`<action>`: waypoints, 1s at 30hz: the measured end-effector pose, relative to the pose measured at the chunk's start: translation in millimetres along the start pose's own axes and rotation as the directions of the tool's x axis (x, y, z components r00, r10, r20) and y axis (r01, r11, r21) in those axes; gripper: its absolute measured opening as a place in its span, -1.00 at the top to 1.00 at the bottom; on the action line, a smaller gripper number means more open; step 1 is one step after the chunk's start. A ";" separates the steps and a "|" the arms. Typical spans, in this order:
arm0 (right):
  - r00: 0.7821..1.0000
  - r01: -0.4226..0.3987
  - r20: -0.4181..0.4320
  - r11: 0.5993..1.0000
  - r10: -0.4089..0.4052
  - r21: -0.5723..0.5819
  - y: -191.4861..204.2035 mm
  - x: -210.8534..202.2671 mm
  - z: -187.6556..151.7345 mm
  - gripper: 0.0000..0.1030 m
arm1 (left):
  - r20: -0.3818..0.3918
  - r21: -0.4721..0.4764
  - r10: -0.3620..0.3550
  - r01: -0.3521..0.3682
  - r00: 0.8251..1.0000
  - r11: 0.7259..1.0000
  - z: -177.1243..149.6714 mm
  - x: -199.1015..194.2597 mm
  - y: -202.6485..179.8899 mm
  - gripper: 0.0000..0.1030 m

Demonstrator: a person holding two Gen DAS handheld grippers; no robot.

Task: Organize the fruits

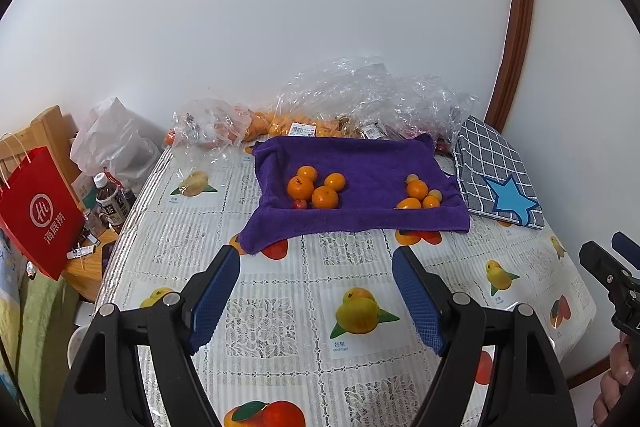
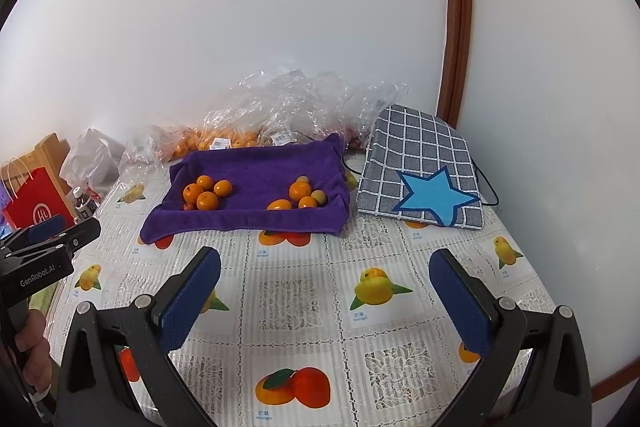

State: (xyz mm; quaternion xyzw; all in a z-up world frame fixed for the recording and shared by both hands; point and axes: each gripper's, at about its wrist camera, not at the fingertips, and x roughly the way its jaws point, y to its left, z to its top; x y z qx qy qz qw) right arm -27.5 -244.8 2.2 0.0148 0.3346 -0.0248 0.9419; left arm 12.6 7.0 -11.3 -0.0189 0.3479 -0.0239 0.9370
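Note:
A purple towel point(image 1: 360, 163) point(image 2: 256, 171) lies on the table with two groups of fruit on it. On its left, several oranges point(image 1: 316, 187) point(image 2: 206, 193) sit with a small red fruit point(image 1: 300, 203). On its right, more oranges point(image 1: 418, 193) point(image 2: 300, 197) sit with small yellowish fruits point(image 1: 435, 193) point(image 2: 318, 195). My left gripper point(image 1: 316, 259) is open and empty, above the tablecloth in front of the towel. My right gripper point(image 2: 325, 263) is open and empty, also short of the towel.
Clear plastic bags point(image 1: 360, 103) point(image 2: 288, 107) with more oranges lie behind the towel by the wall. A checked grey cushion with a blue star point(image 1: 500, 175) point(image 2: 424, 175) lies at the right. A red paper bag point(image 1: 38, 211) and bottles point(image 1: 112, 203) stand left of the table.

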 end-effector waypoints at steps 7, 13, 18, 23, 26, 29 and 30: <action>1.000 -0.002 0.003 1.000 0.002 0.000 -0.7 -0.2 -0.2 -0.99 | 0.000 -0.003 -0.002 0.002 1.000 1.000 0.2 0.0 0.0 -0.50; 1.000 -0.002 0.003 1.000 0.002 0.005 -2.6 0.7 -0.3 -0.99 | 0.002 -0.001 -0.003 0.003 1.000 1.000 0.6 0.3 0.8 -0.50; 1.000 0.000 0.002 1.000 0.000 0.008 -3.3 1.2 -0.2 -0.99 | 0.002 0.001 -0.002 0.002 1.000 1.000 1.0 0.6 1.4 -0.51; 1.000 -0.001 0.003 1.000 0.001 0.009 -3.2 1.9 -0.1 -0.99 | 0.000 0.000 -0.003 0.003 1.000 1.000 1.6 0.8 1.9 -0.51; 1.000 -0.001 0.004 1.000 0.001 0.008 -3.1 1.2 -0.3 -0.99 | 0.002 -0.002 -0.002 0.002 1.000 1.000 1.2 0.6 1.2 -0.51; 1.000 -0.002 0.005 1.000 0.002 0.008 -3.3 1.9 -0.4 -0.99 | 0.003 0.000 -0.004 0.004 1.000 1.000 1.1 0.9 1.9 -0.51; 1.000 -0.001 0.004 1.000 0.001 0.008 -3.0 1.6 -0.2 -0.99 | 0.005 0.001 -0.002 0.002 1.000 1.000 1.5 1.2 2.2 -0.53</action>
